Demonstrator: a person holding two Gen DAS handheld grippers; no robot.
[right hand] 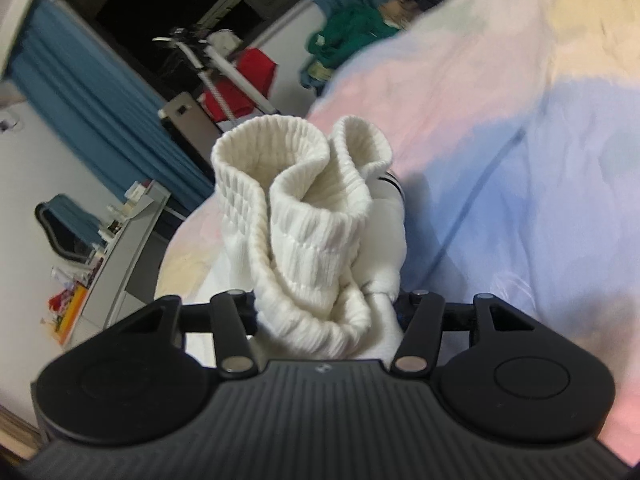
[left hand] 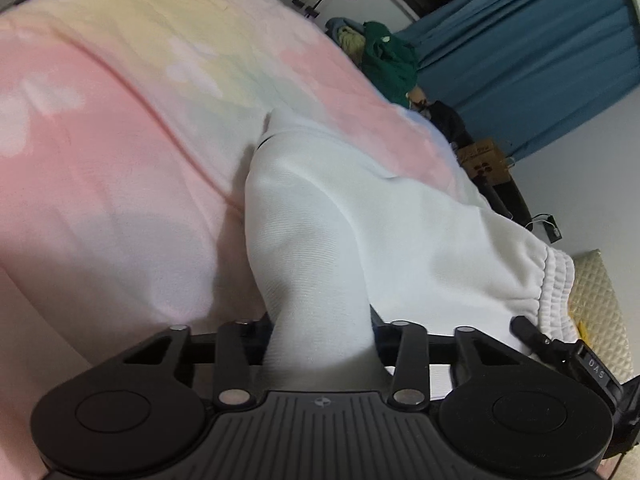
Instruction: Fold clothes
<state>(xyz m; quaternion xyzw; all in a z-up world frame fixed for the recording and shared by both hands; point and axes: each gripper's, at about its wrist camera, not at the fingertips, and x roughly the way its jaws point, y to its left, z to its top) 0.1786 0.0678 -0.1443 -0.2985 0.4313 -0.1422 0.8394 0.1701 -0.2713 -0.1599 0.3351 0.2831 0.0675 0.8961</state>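
Note:
A white garment (left hand: pixel 360 232) with a ribbed elastic band lies on a pastel pink, yellow and blue blanket (left hand: pixel 100 140). My left gripper (left hand: pixel 320 344) is shut on a bunched fold of the white cloth, which rises between the jaws. In the right wrist view my right gripper (right hand: pixel 326 320) is shut on the garment's ribbed white band (right hand: pixel 304 200), which stands up in a curl above the jaws. The right gripper's black tip (left hand: pixel 528 330) shows at the band in the left wrist view. The fingertips of both grippers are hidden by cloth.
The blanket (right hand: pixel 500 120) covers the bed. Beyond its edge lie a green garment (left hand: pixel 390 64), blue curtains (left hand: pixel 540 52), a red cloth on a rack (right hand: pixel 248 80), a cluttered white desk (right hand: pixel 116 248) and a quilted beige cushion (left hand: pixel 600 312).

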